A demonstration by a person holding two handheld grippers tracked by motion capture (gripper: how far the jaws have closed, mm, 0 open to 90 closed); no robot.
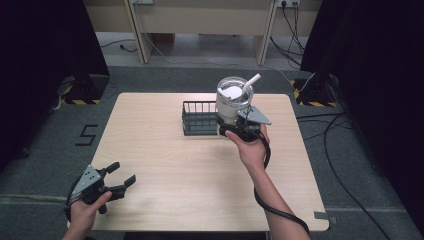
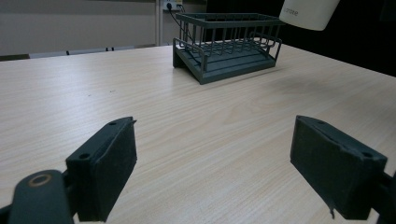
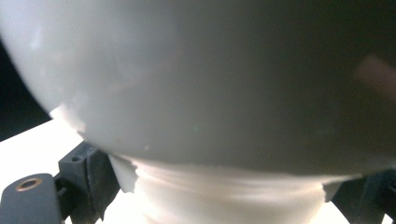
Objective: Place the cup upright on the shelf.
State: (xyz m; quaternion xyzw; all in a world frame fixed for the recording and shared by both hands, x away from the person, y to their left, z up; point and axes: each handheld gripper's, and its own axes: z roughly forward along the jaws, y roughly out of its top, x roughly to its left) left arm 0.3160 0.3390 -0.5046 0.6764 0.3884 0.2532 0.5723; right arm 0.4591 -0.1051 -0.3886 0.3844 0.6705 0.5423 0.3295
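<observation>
A white tumbler (image 1: pixel 233 102) with a clear lid and a white straw is held above the table beside the right end of a dark wire basket (image 1: pixel 199 117). My right gripper (image 1: pixel 235 128) is shut on the tumbler's narrow base; in the right gripper view the tumbler (image 3: pixel 224 93) bulges close above the jaws. My left gripper (image 1: pixel 121 176) is open near the table's front left corner with nothing between its fingers. In the left gripper view the basket (image 2: pixel 227 44) stands ahead, and the tumbler's bottom (image 2: pixel 309 13) hangs at the top right.
The light wooden table (image 1: pixel 200 180) is bare between the grippers. A cable trails from the right gripper along the forearm. Black curtains stand at both sides, and floor cables lie off the table's right edge.
</observation>
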